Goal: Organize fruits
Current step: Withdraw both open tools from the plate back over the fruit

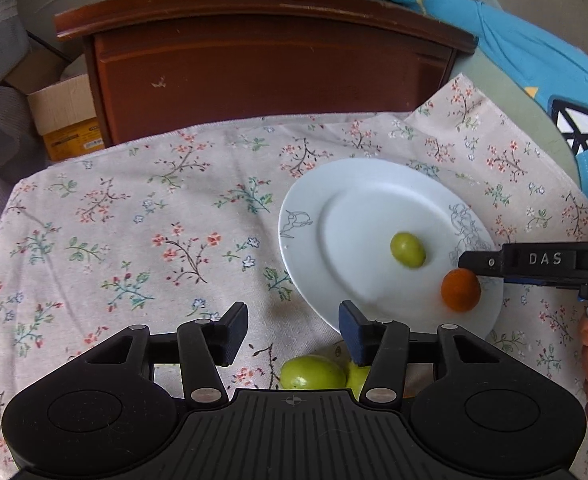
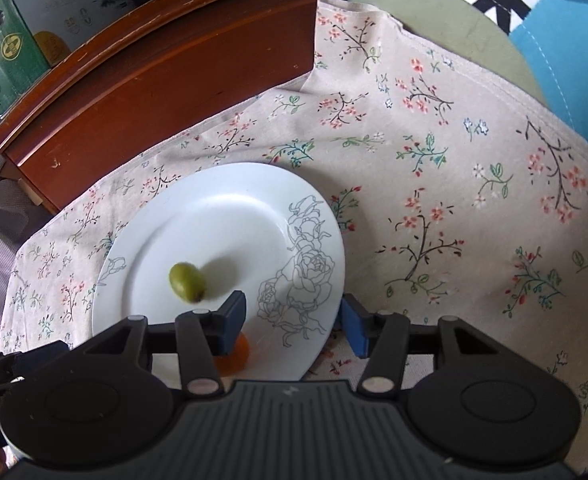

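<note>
A white plate with a line-drawn rose lies on the flowered tablecloth; it also shows in the right wrist view. A small green fruit lies on it. An orange fruit sits on the plate's near rim, just under my right gripper's finger; it shows partly behind the left finger in the right wrist view. My right gripper is open, apart from the fruit. My left gripper is open and empty above two green fruits on the cloth.
A brown wooden cabinet stands behind the table with cartons on top. A cardboard box sits at the left. Blue fabric lies at the right. The cloth's left half carries nothing.
</note>
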